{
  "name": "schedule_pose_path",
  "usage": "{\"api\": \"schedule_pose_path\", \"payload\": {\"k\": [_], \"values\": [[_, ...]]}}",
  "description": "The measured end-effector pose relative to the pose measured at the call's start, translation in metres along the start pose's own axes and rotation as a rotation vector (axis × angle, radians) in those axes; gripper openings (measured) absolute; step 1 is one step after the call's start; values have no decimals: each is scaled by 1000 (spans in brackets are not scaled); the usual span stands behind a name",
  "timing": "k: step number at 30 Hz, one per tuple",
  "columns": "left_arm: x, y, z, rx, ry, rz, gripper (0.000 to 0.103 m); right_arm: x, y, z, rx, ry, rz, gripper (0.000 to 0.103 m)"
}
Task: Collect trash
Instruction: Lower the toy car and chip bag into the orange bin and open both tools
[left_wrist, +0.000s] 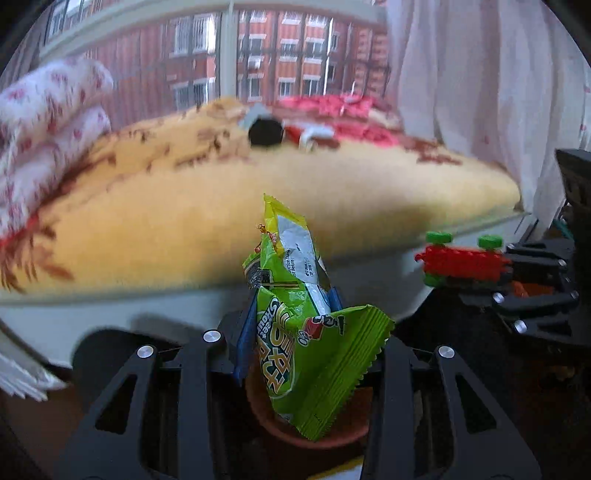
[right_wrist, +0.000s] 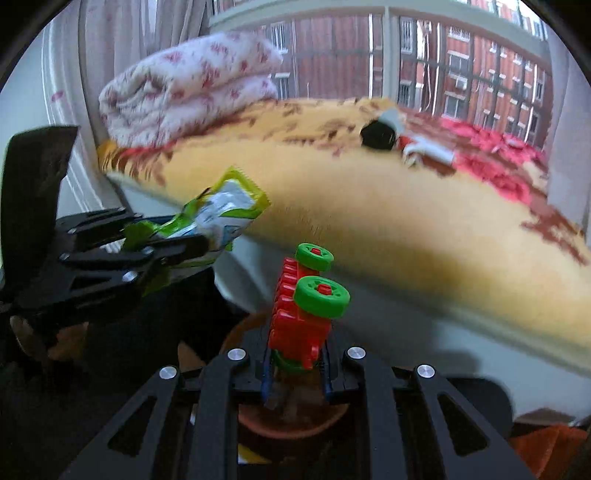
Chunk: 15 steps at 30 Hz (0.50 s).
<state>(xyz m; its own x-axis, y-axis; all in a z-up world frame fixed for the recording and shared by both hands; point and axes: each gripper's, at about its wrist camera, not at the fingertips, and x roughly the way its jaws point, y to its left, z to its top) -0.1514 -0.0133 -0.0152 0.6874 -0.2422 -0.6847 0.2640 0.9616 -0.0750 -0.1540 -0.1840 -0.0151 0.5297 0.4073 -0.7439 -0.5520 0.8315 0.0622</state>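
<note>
Left gripper (left_wrist: 291, 314): black two-finger tool closed tight on a crinkled green and yellow foil snack wrapper (left_wrist: 295, 295), which stands up between the fingers, its serrated edge flaring right
Right gripper (right_wrist: 297, 365): fingers clamped on a red plastic brick toy car with green wheels (right_wrist: 304, 306), held on end, two wheels facing the camera
Wrapper seen from the right wrist: (right_wrist: 218, 218) sticks out of the other tool at left, in the air, well apart from the toy
Below both tools: a round terracotta-coloured dish (left_wrist: 258, 410), partly hidden
Behind: a bed with a yellow fleece blanket with brown and red pattern (left_wrist: 258, 206), a folded white quilt with red flowers (right_wrist: 184, 88) at its end, small blurred black and white items (right_wrist: 388, 136) on top
Beyond: window (left_wrist: 229, 55) onto red brick buildings, white curtain (left_wrist: 480, 74)
</note>
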Motion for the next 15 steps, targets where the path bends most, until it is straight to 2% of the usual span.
{"api": "schedule_pose_path", "payload": {"k": [7, 15], "values": [[40, 4, -31, -24, 174, -28, 37, 38, 4, -20, -1, 121, 25, 19], [76, 9, -46, -55, 332, -58, 37, 77, 0, -32, -4, 239, 50, 19]]}}
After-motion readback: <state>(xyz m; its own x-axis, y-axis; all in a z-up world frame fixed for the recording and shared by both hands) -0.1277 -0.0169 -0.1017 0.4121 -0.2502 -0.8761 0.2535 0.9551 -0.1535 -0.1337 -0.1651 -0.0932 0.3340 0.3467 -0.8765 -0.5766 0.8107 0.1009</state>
